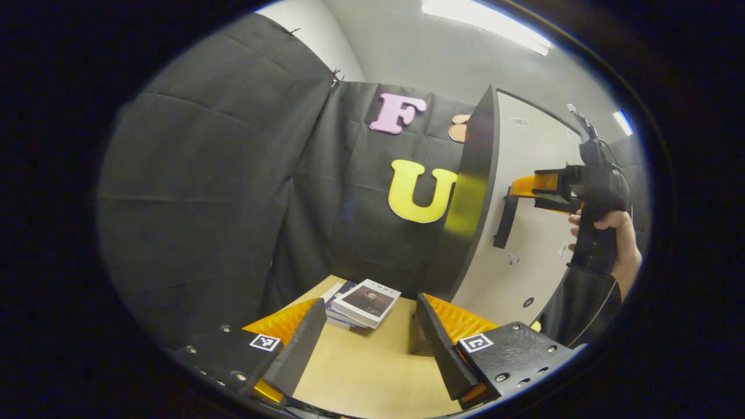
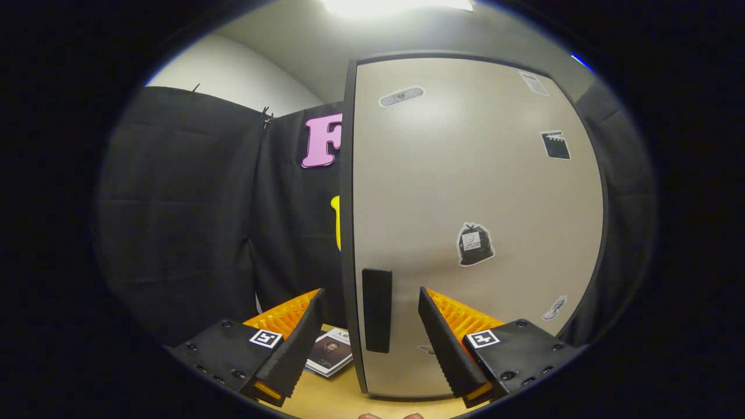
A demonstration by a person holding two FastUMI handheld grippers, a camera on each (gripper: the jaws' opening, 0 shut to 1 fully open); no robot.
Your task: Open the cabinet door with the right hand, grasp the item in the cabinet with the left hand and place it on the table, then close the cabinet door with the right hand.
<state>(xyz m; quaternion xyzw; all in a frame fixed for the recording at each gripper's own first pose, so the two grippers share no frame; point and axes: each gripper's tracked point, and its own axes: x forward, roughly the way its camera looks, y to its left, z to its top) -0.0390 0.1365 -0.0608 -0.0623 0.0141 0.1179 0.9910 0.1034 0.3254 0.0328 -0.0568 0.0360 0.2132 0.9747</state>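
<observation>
Beige cabinet door (image 2: 465, 221) shut; books (image 1: 364, 302) on wooden table (image 1: 372, 372).

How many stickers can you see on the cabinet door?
5 in the right gripper view: an oval one top left, a small label top right, a clapperboard below it, a bag shape mid-door, a small one lower right. The tool may hide more.
</observation>
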